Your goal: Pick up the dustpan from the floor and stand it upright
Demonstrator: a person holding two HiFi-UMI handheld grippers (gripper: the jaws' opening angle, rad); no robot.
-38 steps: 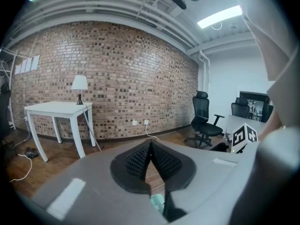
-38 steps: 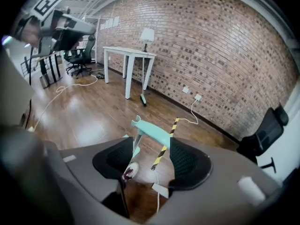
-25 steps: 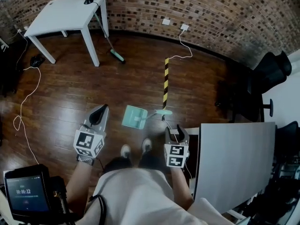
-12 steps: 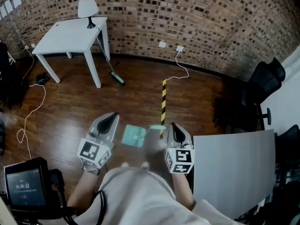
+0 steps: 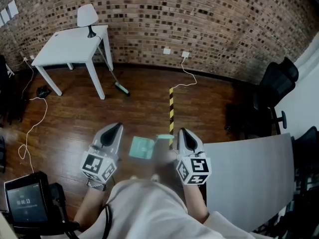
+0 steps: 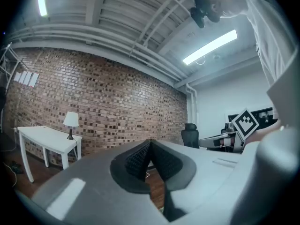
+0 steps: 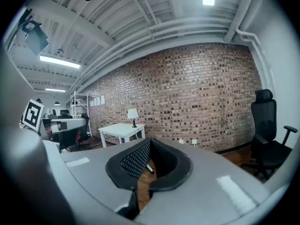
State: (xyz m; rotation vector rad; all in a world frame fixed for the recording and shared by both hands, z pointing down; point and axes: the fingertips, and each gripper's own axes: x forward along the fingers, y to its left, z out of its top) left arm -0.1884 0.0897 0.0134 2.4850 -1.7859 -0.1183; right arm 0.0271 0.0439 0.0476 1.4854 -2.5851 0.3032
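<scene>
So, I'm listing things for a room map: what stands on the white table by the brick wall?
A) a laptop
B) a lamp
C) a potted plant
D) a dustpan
B: a lamp with a white shade stands at the far corner of the white table, close to the wall.

Long bright lamps (image 6: 209,47) on the ceiling light the room, and the wood floor (image 5: 75,113) shines a little. The brick wall (image 5: 199,19) looks bent near the edges, both gripper views go black in the corners, and the dustpan (image 5: 142,147) looks blurry.
</scene>
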